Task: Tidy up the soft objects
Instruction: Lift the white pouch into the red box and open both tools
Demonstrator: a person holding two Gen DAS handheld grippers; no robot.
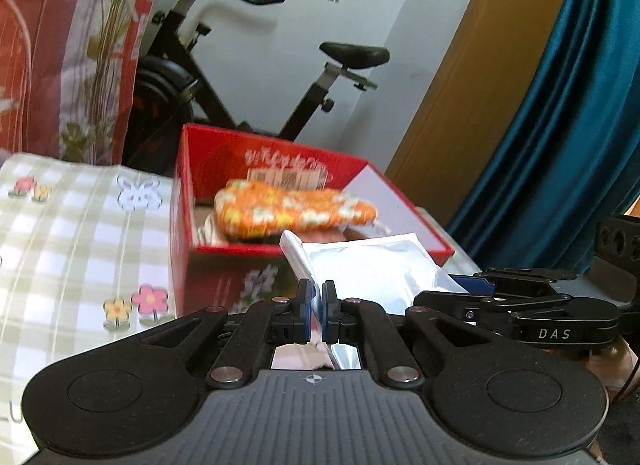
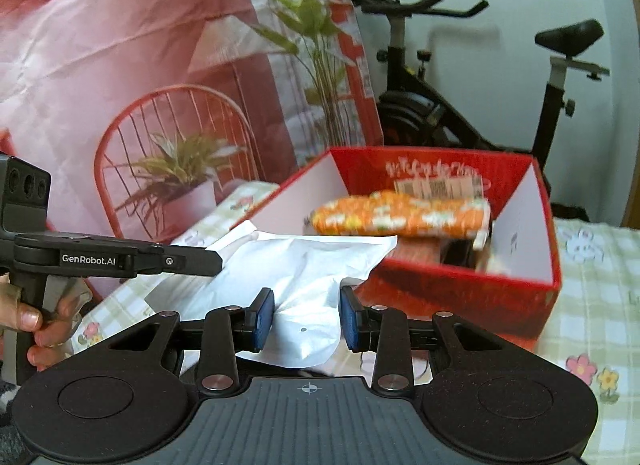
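Both tongs [image 1: 316, 307] [image 2: 306, 315] grip white pouch [image 2: 304, 265] — box [image 2: 460, 281] contents blurred.

- Smooth white plastic pouch [image 2: 304, 285] with a silvery foil edge, faintly glossy
- Red cardboard box [image 2: 460, 289], matt
- Orange floral cloth mitt [image 1: 296, 209], soft
- Checked cloth table cover [image 1: 80, 233], matt

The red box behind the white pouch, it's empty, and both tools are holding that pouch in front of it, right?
Not quite: the red box is not empty. The right wrist view shows an orange flowered item lying inside it. The rest holds: the left tool and right tool both grip the white pouch in front of the box.
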